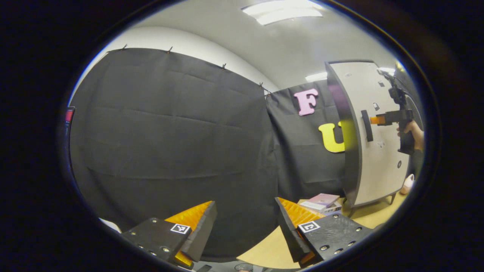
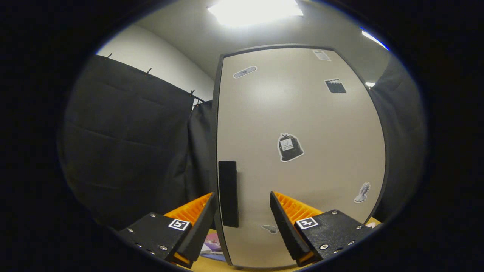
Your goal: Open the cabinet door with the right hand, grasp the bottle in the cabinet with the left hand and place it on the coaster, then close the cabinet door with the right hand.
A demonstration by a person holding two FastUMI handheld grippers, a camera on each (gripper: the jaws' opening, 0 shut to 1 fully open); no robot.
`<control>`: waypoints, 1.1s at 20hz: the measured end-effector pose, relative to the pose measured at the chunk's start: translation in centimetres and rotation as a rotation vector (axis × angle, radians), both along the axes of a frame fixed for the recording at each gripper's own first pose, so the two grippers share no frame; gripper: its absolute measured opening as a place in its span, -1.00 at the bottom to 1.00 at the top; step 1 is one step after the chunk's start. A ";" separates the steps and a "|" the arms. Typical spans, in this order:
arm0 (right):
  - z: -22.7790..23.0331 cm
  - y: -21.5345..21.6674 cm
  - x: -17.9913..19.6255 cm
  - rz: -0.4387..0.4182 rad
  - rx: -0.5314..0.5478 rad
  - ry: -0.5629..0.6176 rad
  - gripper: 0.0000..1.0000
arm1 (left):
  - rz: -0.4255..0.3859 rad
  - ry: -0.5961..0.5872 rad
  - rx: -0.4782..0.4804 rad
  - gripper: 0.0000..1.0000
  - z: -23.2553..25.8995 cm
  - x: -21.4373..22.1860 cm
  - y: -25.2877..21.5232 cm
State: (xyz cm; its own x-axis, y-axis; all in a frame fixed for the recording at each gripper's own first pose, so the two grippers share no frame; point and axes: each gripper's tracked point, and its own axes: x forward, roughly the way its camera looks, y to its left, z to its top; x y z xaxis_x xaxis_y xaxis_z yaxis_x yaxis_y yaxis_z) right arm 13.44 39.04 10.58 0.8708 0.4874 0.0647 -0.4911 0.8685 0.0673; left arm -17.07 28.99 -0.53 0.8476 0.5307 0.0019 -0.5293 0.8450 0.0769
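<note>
A tall cabinet with a pale door (image 2: 298, 151) stands shut in front of me in the right gripper view. Its dark vertical handle (image 2: 228, 193) lies between the two fingers of my right gripper (image 2: 242, 206), which is open and not touching it. In the left gripper view the same cabinet (image 1: 372, 132) stands at the far right, with the right gripper (image 1: 376, 120) held by a hand (image 1: 414, 134) just right of the handle (image 1: 366, 125). My left gripper (image 1: 245, 215) is open and empty, facing the black cloth wall. The bottle is hidden behind the door.
The cabinet stands on short legs on a light wooden table (image 1: 374, 217). A small stack of books (image 1: 321, 202) lies on the table left of the cabinet's foot. A pale pink object (image 1: 408, 184) sits at the far right edge. Several stickers dot the door.
</note>
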 end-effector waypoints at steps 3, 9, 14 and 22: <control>-0.8 2.0 1.0 -0.007 -0.044 0.038 0.61 | 0.008 0.003 -0.005 0.75 -0.4 -0.1 1.1; -2.3 3.6 2.9 -0.040 -0.109 0.128 0.04 | 0.007 -0.013 -0.033 0.75 -0.8 -0.4 2.4; -2.4 3.6 2.7 -0.001 -0.096 0.186 -0.54 | -0.025 -0.015 -0.045 0.83 -0.6 -0.1 2.1; -2.1 2.8 1.2 0.096 -0.090 0.188 -0.55 | -0.123 -0.031 -0.044 0.84 0.6 3.1 -2.0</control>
State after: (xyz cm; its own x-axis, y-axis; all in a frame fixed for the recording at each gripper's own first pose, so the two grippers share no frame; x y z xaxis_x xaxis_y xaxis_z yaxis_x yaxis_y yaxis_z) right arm 14.59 41.84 8.49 0.8130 0.5647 -0.1415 -0.5576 0.8252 0.0896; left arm -13.99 26.94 0.09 0.9061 0.4231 0.0084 -0.4231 0.9058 0.0232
